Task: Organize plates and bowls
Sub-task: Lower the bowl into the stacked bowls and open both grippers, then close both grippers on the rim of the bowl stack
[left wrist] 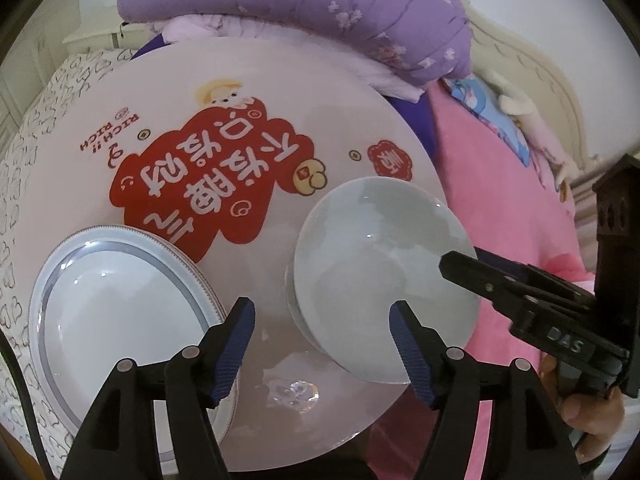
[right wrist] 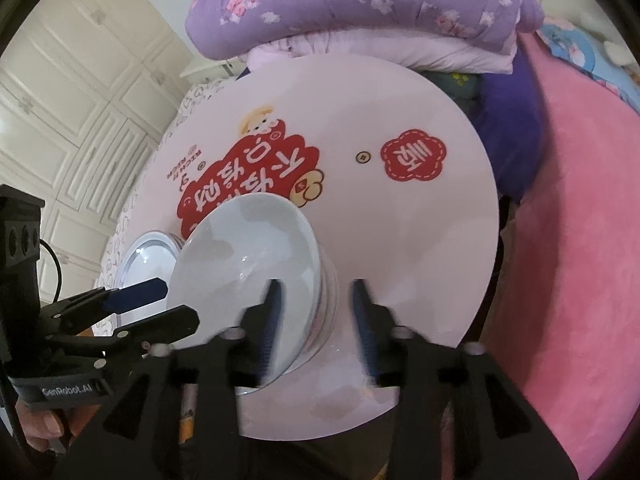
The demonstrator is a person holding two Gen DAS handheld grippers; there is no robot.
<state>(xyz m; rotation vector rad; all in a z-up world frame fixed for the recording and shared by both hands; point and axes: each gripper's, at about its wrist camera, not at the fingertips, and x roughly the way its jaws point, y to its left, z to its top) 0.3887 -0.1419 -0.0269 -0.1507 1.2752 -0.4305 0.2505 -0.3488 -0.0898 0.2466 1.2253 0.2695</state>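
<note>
A home bedroom: folded quilts [left wrist: 320, 16], pink bedspread [right wrist: 568, 240], wardrobe doors [right wrist: 80, 92].

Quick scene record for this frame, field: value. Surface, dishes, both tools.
surface: round pink tabletop with a red cartoon print
plates: stack of grey-rimmed plates, near left of the tabletop
bowls: stack of pale bowls, near right, apart from the plates
left tool: open, nothing between its fingers, between plates and bowls
right tool: open, fingers either side of the bowl stack's near rim, not pressing
backdrop: folded purple quilt, pink blanket
</note>
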